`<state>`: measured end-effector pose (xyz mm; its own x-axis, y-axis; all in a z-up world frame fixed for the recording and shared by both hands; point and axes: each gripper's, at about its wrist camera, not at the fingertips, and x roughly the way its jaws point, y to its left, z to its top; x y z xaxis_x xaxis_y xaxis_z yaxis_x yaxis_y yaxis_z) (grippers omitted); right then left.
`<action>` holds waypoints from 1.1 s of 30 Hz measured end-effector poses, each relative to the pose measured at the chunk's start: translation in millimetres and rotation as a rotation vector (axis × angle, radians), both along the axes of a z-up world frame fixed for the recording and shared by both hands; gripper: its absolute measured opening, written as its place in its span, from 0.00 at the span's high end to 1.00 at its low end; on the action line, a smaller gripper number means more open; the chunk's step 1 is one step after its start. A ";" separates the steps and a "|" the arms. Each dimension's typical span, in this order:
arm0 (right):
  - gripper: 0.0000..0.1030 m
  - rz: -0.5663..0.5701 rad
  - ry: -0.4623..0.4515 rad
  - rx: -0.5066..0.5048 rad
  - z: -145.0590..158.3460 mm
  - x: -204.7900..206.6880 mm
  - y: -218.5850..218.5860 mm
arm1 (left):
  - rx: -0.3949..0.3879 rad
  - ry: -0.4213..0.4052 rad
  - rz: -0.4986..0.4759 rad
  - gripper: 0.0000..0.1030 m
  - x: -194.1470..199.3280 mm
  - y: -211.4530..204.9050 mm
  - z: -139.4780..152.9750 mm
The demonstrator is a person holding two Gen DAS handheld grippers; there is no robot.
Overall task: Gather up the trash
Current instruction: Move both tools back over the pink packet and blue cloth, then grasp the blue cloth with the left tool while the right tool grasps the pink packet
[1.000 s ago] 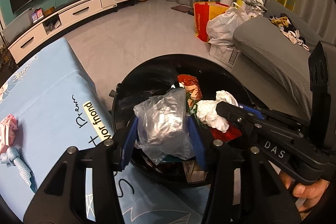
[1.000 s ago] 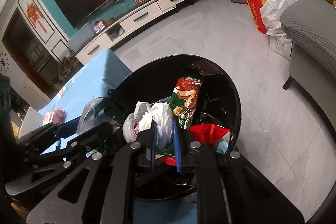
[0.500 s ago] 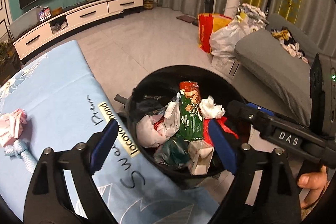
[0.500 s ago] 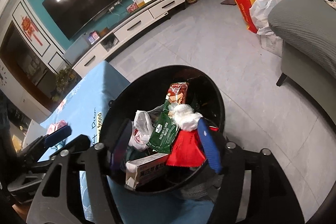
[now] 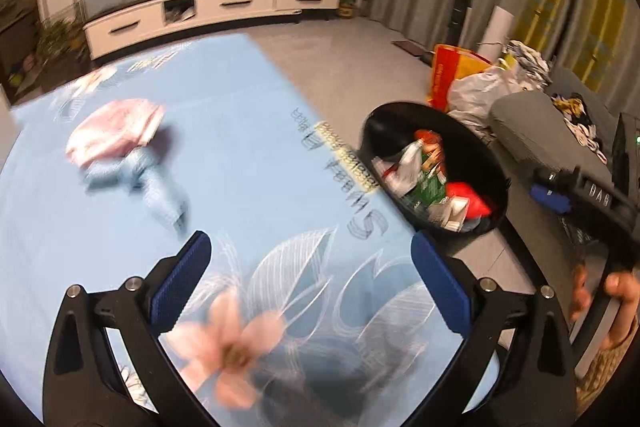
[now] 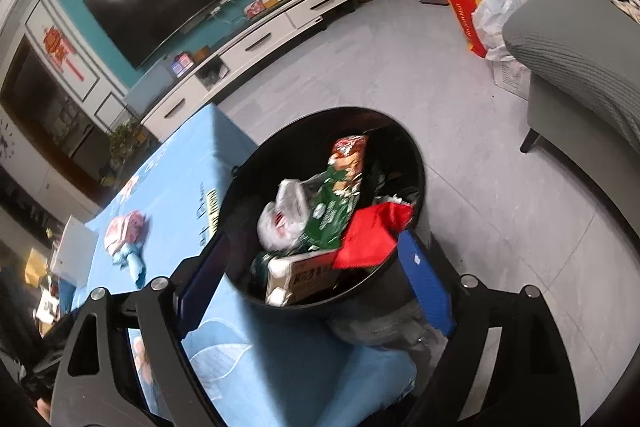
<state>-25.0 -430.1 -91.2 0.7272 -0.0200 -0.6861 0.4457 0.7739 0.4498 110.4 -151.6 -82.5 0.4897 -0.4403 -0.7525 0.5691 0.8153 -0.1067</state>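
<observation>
In the left wrist view, at the left of the frame, I find one item not yet collected: a pink and pale blue bundle (image 5: 120, 147) lying on the blue tablecloth (image 5: 248, 163). The frame is blurred, so I cannot tell whether it is crumpled wrapping or cloth. I see nothing else loose on the cloth, though the blur could hide small scraps.

At lower centre, the left gripper (image 5: 312, 279) hangs over the printed flowers with its fingers wide apart and nothing between them. It is well apart from the bundle.

Right of centre, the black bin (image 5: 496, 183) stands just beside the table edge. It already holds a clear plastic bag (image 6: 286, 215), a green wrapper (image 6: 332, 215), a red wrapper (image 6: 372, 239) and a carton (image 6: 304, 275), so I judge most of the job done. At the far right edge the right gripper shows only from the side.

In the right wrist view, the bundle appears small at the left of the frame. At lower centre the right gripper (image 6: 316, 283) sits over the near rim of the bin, fingers spread and empty.

Assessment: both tools are free. Remaining work, as far as I can judge, is that single bundle, if it counts as trash; the left tool is the nearer one.
</observation>
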 end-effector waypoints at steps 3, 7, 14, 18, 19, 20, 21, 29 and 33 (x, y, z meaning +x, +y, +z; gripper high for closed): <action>0.18 0.050 0.005 -0.011 5.2 4.8 19.2 | -0.007 0.025 0.067 0.03 -4.2 36.7 -3.7; 0.18 0.149 0.011 -0.043 12.9 14.6 52.2 | -0.030 0.037 0.166 0.03 -5.6 85.6 -2.8; 0.18 0.310 0.030 -0.089 20.6 39.9 111.9 | -0.063 0.045 0.286 0.03 -12.8 151.1 -1.6; 0.18 0.389 0.040 -0.078 16.9 63.4 145.7 | -0.102 0.054 0.364 0.03 -10.2 176.7 -5.8; 0.18 0.401 0.042 -0.080 16.3 67.4 151.3 | -0.110 0.055 0.378 0.03 -10.0 178.2 -6.3; 0.18 0.415 0.042 -0.084 15.7 72.0 157.4 | -0.120 0.056 0.397 0.03 -7.6 180.7 -7.6; 0.18 0.420 0.042 -0.087 15.1 74.3 160.0 | -0.124 0.058 0.404 0.03 -3.9 181.5 -8.1; 0.18 0.385 0.065 -0.084 1.2 89.8 155.3 | -0.152 0.045 0.370 0.03 48.2 147.2 -9.4; 0.18 0.374 0.077 -0.083 -6.2 98.3 146.5 | -0.140 0.048 0.356 0.04 80.1 119.1 -14.4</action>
